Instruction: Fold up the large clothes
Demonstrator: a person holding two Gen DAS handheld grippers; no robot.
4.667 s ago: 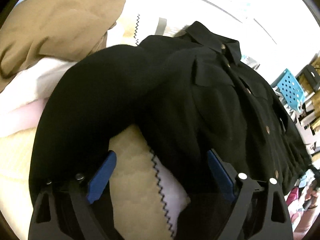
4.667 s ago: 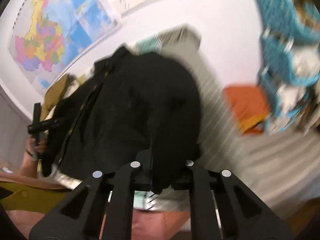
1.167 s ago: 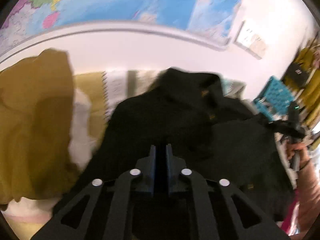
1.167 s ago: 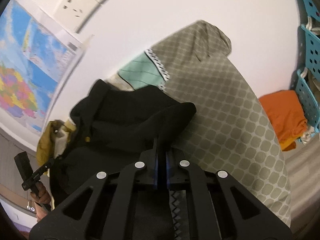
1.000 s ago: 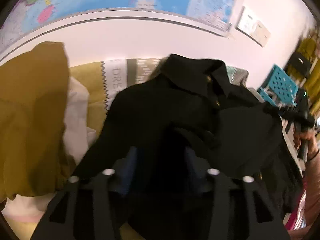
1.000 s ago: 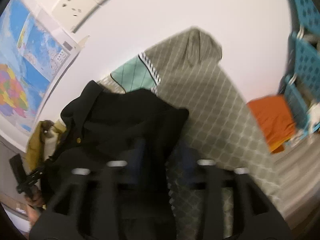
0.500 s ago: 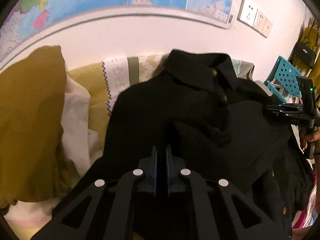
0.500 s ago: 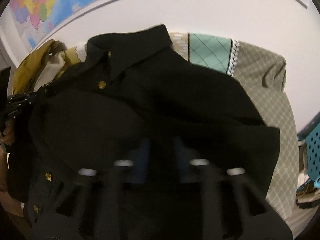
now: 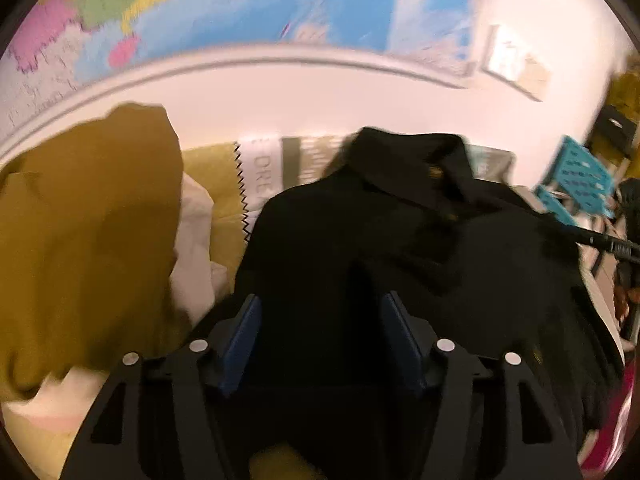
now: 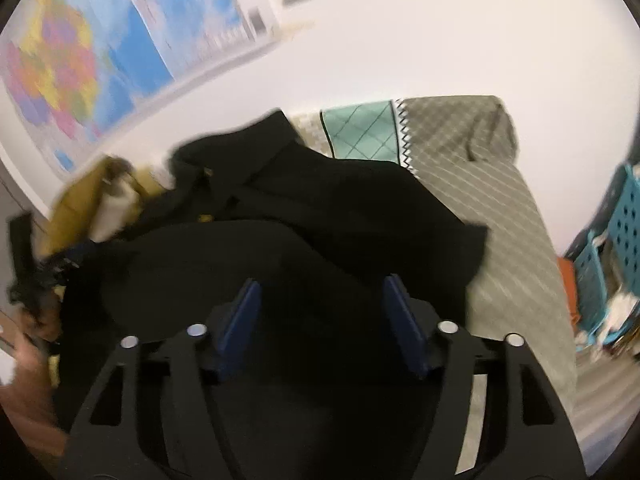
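Note:
A black button-up shirt [image 9: 360, 232] lies front up on the patchwork blanket, collar toward the wall, with its sleeves folded in across the chest. My left gripper [image 9: 320, 298] hovers over its near left part. The jaws are opening, and the blue pads [image 9: 240, 336] stand apart from the black cloth below them. In the right wrist view the same shirt [image 10: 320, 200] fills the middle. My right gripper [image 10: 321, 280] hangs over the folded sleeve with its jaws opening too, pinching nothing. Both views are motion blurred.
A mustard garment [image 9: 80, 240] and a white cloth [image 9: 196, 240] are heaped left of the shirt. The grey checked blanket [image 10: 500, 208] stretches to the right. Teal crates [image 10: 624, 220] and an orange cloth [image 10: 566, 276] stand beyond it. A world map [image 9: 240, 8] hangs on the wall.
Half a second ago the left jaws were shut; now both pairs of pads stand wide apart. Both grippers have pulled back a little from the shirt, and the right one has rolled.

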